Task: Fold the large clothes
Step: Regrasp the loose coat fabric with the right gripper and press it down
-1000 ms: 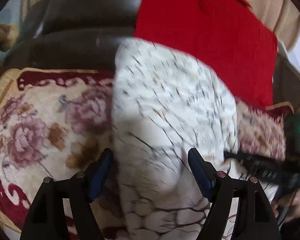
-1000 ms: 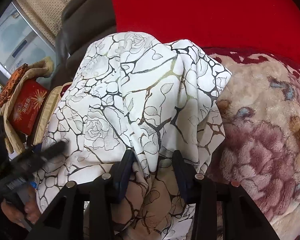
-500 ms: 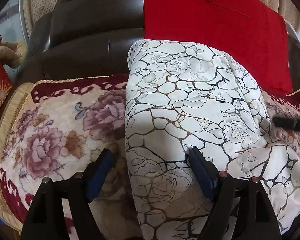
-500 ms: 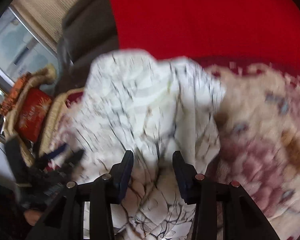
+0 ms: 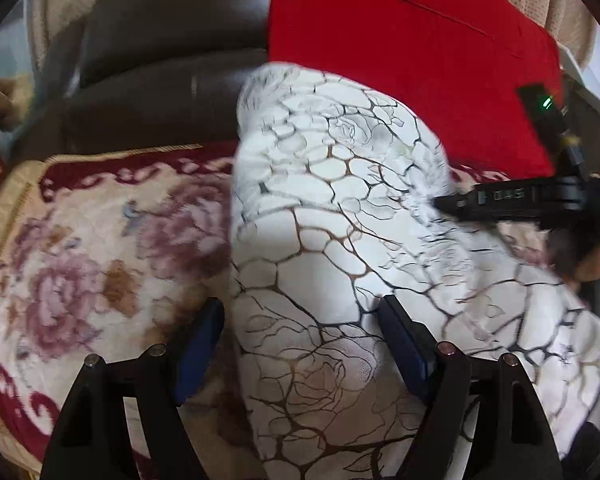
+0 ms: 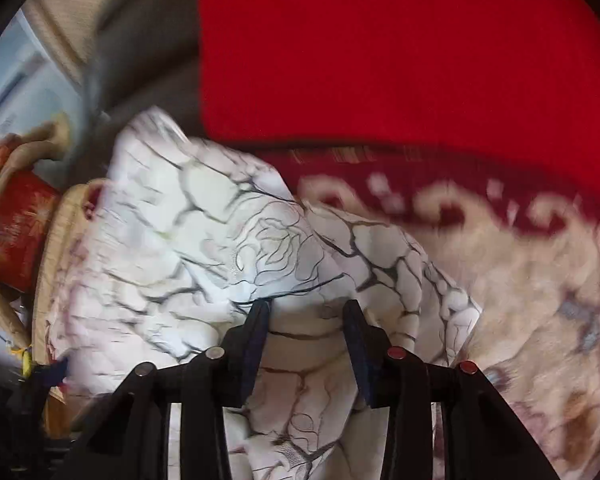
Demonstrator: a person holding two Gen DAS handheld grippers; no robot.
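Nearest the lenses, at six o'clock in each wrist view: two grippers, one per hand. Left gripper (image 5: 302, 344), jaws spread wide, astride the near left edge of the garment (image 5: 340, 248) without pinching it, seemingly poised to pin or steady that side. Right gripper (image 6: 306, 340), jaws partly closed on a bunched wad of the same cloth, apparently to carry a fold across; its view is smeared with motion.

One garment: white, with a dark cracked-vein and rose print, heaped at centre of both views on one plush floral cover (image 5: 80, 264) spread over the seat, cream ground, wine-red border.

Farther, at twelve to one o'clock: one red cushion (image 5: 412, 48) leaning on the dark leather sofa back (image 5: 160, 80), the garment's far end lying just before it. At nine o'clock in the right view: one red box (image 6: 18, 232); contents cannot be told.
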